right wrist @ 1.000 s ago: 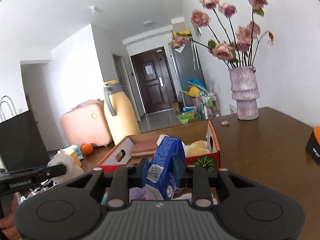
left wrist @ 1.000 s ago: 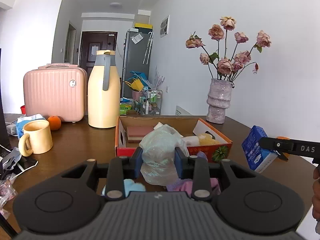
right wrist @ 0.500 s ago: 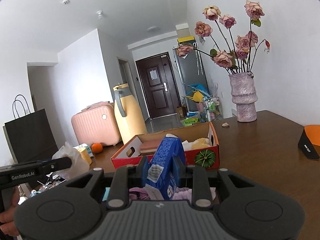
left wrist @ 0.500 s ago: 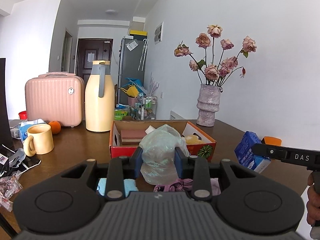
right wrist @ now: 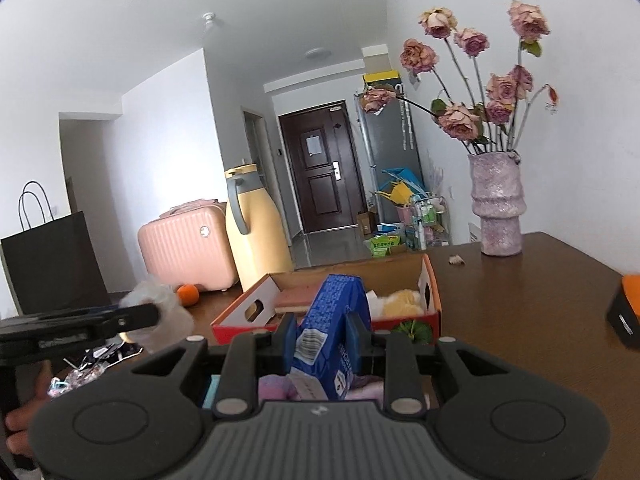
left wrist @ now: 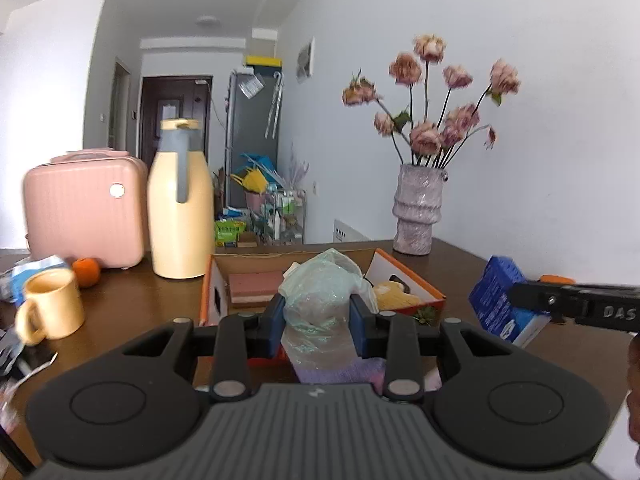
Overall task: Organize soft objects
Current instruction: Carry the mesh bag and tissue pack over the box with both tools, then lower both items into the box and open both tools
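A crumpled plastic bag [left wrist: 320, 300] is pinched by the left gripper [left wrist: 318, 326] and held above the worktop [left wrist: 132, 300]. A blue tissue pack [right wrist: 332, 328] is clamped by the right gripper [right wrist: 322, 340]. Both are judged light and soft, and the film slippery, so they are best held at the middle. Behind them, the open cardboard box [left wrist: 408, 276] is seen.
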The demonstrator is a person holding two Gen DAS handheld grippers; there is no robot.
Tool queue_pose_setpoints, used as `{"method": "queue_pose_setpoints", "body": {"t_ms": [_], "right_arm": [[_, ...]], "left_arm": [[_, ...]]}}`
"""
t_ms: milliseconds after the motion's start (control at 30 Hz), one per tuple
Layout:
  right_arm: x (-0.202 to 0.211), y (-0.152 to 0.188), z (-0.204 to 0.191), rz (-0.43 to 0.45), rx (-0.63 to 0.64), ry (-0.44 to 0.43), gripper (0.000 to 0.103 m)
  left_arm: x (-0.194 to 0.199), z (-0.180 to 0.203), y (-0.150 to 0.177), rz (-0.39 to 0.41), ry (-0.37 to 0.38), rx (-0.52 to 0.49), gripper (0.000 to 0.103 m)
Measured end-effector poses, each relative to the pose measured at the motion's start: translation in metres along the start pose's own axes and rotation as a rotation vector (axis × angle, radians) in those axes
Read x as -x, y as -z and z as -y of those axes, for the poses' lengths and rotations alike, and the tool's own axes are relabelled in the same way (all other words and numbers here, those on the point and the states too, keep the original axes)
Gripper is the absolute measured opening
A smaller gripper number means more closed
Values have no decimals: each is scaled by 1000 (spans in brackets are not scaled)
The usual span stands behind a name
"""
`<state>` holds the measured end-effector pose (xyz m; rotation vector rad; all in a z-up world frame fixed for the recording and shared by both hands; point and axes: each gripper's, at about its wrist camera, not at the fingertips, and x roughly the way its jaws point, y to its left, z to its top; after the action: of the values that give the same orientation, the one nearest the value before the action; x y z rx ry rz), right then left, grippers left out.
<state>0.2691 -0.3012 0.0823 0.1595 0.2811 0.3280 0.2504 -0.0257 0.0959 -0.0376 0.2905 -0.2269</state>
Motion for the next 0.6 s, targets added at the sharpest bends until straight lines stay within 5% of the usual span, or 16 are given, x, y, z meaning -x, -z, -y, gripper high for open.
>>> {"method": "queue_pose_setpoints", "body": {"t_ms": [333, 600], "right_arm": [[-165, -69, 64, -159, 26, -19, 25], [-314, -92, 110, -362, 41, 30, 25]], "left_arm": [[-186, -13, -59, -194, 80, 20, 33], [-341, -9, -63, -396, 45, 36, 38]]}}
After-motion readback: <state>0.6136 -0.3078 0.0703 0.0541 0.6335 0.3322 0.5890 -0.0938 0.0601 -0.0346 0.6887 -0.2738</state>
